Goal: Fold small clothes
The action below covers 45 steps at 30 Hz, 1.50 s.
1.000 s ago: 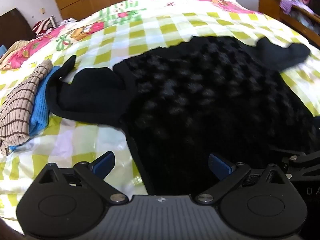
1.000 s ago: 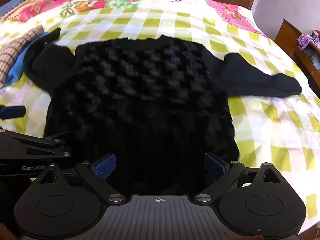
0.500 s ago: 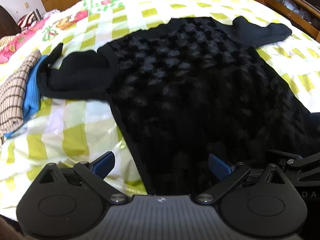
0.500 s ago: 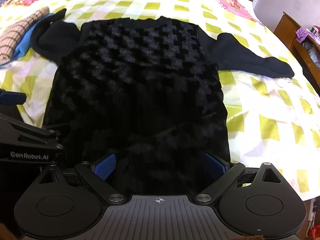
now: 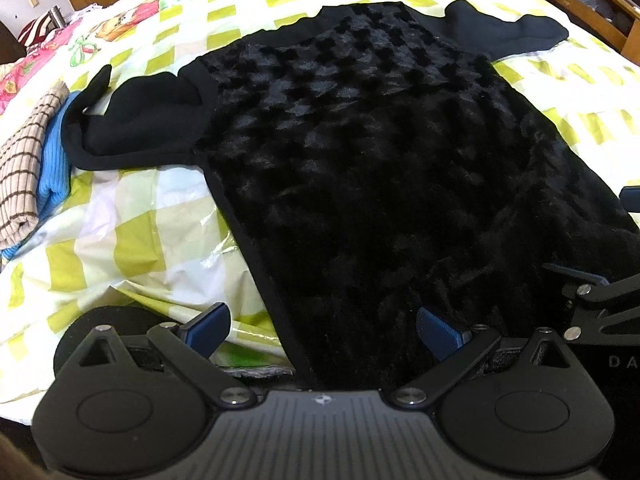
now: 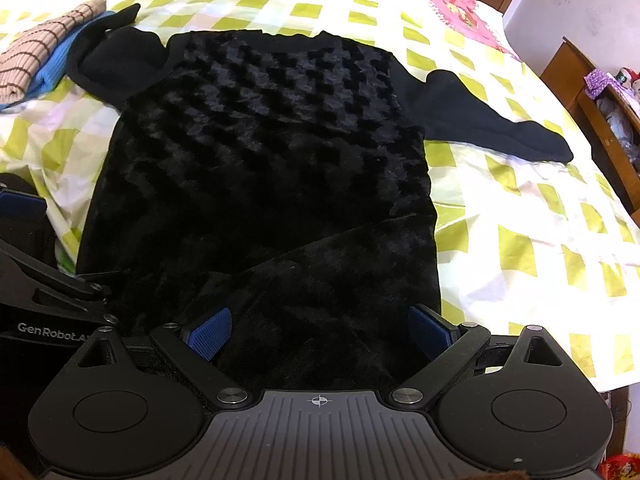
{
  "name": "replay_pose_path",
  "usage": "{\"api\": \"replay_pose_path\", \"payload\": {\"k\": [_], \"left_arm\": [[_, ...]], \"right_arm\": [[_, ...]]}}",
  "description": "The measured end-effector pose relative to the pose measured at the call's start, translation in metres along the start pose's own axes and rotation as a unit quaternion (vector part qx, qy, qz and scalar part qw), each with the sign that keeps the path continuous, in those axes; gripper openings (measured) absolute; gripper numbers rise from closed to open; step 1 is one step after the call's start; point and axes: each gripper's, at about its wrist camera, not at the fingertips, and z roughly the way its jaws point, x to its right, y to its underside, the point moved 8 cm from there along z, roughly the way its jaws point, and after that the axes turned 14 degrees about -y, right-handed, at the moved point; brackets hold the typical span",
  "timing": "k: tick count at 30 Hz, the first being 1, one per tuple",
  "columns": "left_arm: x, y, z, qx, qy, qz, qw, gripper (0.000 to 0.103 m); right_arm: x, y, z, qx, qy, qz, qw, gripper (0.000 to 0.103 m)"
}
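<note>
Black sweater [image 6: 264, 168] lies flat; both tongs [image 5: 320, 330] [image 6: 318, 330] hover wide-spread at its hem

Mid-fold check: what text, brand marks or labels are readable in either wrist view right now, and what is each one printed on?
"GenRobot.A", cut off after that: white print on the left gripper body, seen at the left edge of the right wrist view.
"DA", cut off by the frame edge: faint print on the right gripper body, in the left wrist view.
Black sweater: no label or print visible.
Bedspread: cartoon pictures only, no readable words.
</note>
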Motion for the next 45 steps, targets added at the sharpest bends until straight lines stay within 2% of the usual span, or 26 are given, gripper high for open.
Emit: {"api": "replay_pose_path", "payload": {"k": [45], "left_arm": [[-0.0027, -0.0005, 0.0026, 0.003, -0.013, -0.013, 0.9998, 0.103]], "right_arm": [[-0.0022, -0.0037, 0.0039, 0.011, -0.015, -0.006, 1.0, 0.097]]}}
